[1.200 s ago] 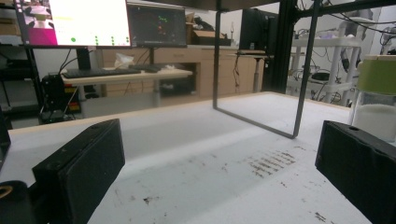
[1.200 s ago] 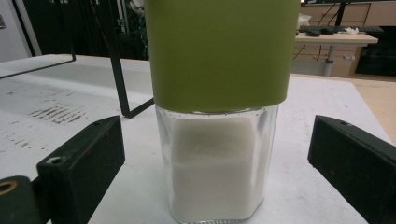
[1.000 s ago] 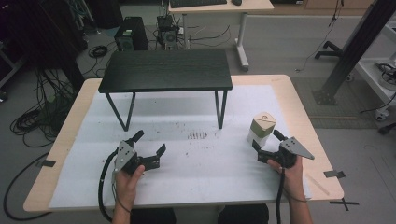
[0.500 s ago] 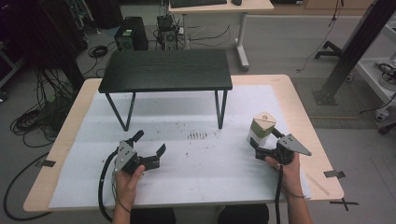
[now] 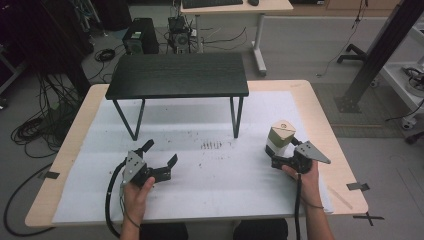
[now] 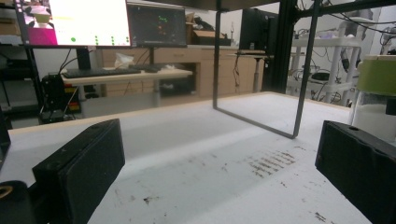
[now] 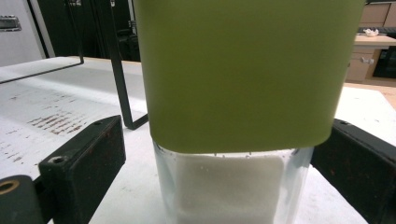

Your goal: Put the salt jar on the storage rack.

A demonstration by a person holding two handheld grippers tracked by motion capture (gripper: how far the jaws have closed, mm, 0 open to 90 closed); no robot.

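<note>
- The right tongs (image 5: 283, 159) have moved up to the jar (image 5: 278, 138) since a second ago. Back then they sat a little nearer the person. Now they are right at the bottom of the jar.
- The jar stands up straight on the right side of the desk (image 5: 320, 125). It has a big green lid (image 7: 243, 70) and clear glass below. Something white (image 7: 229, 186) sits inside the glass.
- In the right gripper view, the jar is between the two black jaws. The jaws are apart. There is a gap at the left one. At the right one I cannot tell if it touches the glass. The jar is not squeezed yet.
- The left tongs (image 5: 161, 161) have stayed where they were, low over the left side of the desk. Their jaws are wide apart and hold nothing.
- A small black stand (image 5: 177, 75) is at the back of the desk. Nothing is on top of it.
- Nobody told us the job. My guess is that the right tongs are getting ready to grab the jar, since they now sit around it.
- The glass looks smooth, so it could slip if the squeeze is weak.
</note>
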